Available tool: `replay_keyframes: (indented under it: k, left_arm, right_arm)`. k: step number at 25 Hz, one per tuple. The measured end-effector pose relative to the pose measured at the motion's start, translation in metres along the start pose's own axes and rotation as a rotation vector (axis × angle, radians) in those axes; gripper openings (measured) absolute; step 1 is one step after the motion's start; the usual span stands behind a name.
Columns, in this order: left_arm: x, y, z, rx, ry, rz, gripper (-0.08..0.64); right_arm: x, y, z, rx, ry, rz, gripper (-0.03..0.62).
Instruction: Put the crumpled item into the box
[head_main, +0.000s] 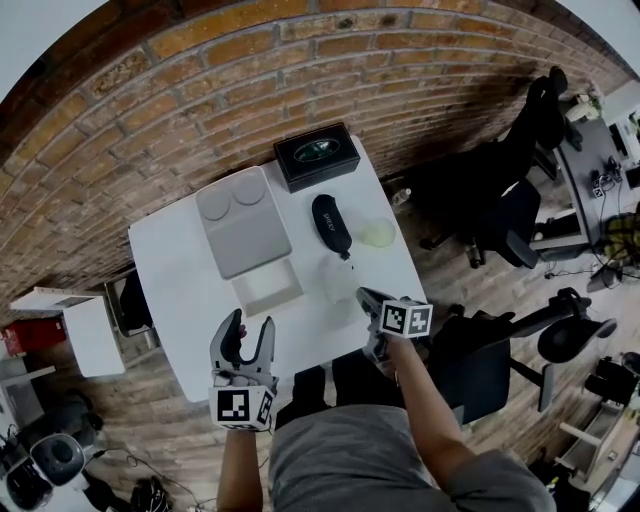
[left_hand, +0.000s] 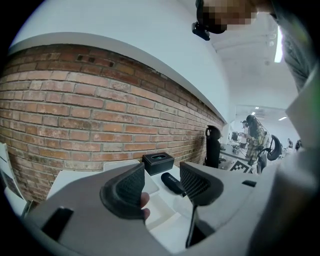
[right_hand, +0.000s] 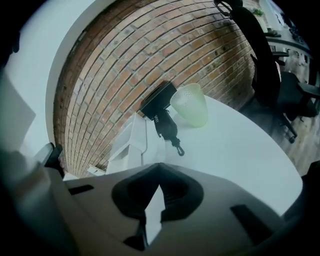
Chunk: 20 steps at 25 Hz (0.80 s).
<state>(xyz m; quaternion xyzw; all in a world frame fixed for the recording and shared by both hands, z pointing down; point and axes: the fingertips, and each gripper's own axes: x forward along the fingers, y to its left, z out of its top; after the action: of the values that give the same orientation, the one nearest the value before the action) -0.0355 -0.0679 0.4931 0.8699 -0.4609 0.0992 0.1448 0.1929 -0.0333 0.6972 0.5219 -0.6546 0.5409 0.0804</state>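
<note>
Crumpled item (head_main: 338, 279): at tip of right hand-held gripper (head_main: 364, 296), just beside white box (head_main: 266, 288)
Look: pale, translucent, wrinkled
Right grip: pressed together, pinching its edge
Left hand-held gripper (head_main: 251, 326): spread, empty

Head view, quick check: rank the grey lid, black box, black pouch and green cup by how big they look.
1. grey lid, clearly the largest
2. black box
3. black pouch
4. green cup, the smallest, though close to the pouch

All four sit on one table, so nearness hardly skews this.
</note>
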Motion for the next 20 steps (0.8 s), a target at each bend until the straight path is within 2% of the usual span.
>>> replay_keyframes:
  k: [6, 12, 20]
  left_arm:
    - [-0.007, 0.0, 0.008, -0.008, -0.03, 0.001, 0.219]
    - [-0.021, 0.006, 0.009, -0.01, -0.05, 0.014, 0.219]
    - [-0.045, 0.02, 0.009, -0.021, -0.076, 0.056, 0.219]
  right_arm:
    - [-0.013, 0.021, 0.013, -0.076, -0.047, 0.024, 0.005]
    - [-0.024, 0.056, 0.023, -0.255, -0.069, 0.022, 0.005]
    - [-0.029, 0.114, 0.029, -0.554, -0.088, 0.031, 0.005]
